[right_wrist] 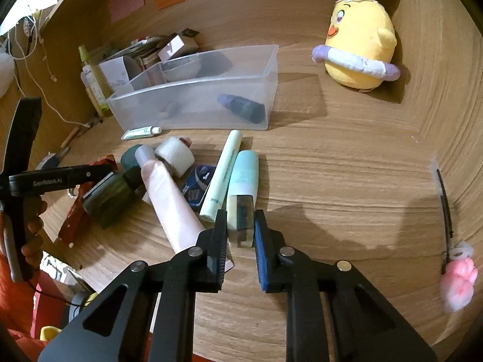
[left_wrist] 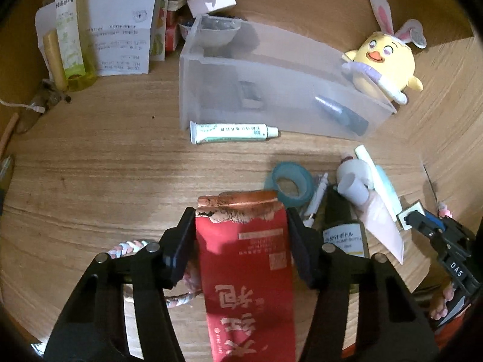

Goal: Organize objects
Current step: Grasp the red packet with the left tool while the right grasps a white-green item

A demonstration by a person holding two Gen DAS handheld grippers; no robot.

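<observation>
My left gripper [left_wrist: 241, 220] is shut on a red foil packet [left_wrist: 247, 271] with a torn copper top, held above the wooden table. My right gripper [right_wrist: 240, 226] has its fingers on both sides of the clear yellowish cap end of a light blue bottle [right_wrist: 244, 181] that lies on the table. A clear plastic bin [left_wrist: 271, 90] stands beyond, with a dark bottle [left_wrist: 341, 114] and a small box inside; it also shows in the right wrist view [right_wrist: 196, 99]. A white ointment tube [left_wrist: 232, 132] lies in front of the bin.
A yellow chick plush [left_wrist: 383, 63] stands right of the bin. A teal tape roll [left_wrist: 289, 184], a pale pink tube [right_wrist: 172, 205], a green tube [right_wrist: 223, 175] and a dark green bottle [right_wrist: 111, 196] lie clustered. Papers and bottles [left_wrist: 114, 45] are stacked far left. A pink charm [right_wrist: 457, 283] lies at right.
</observation>
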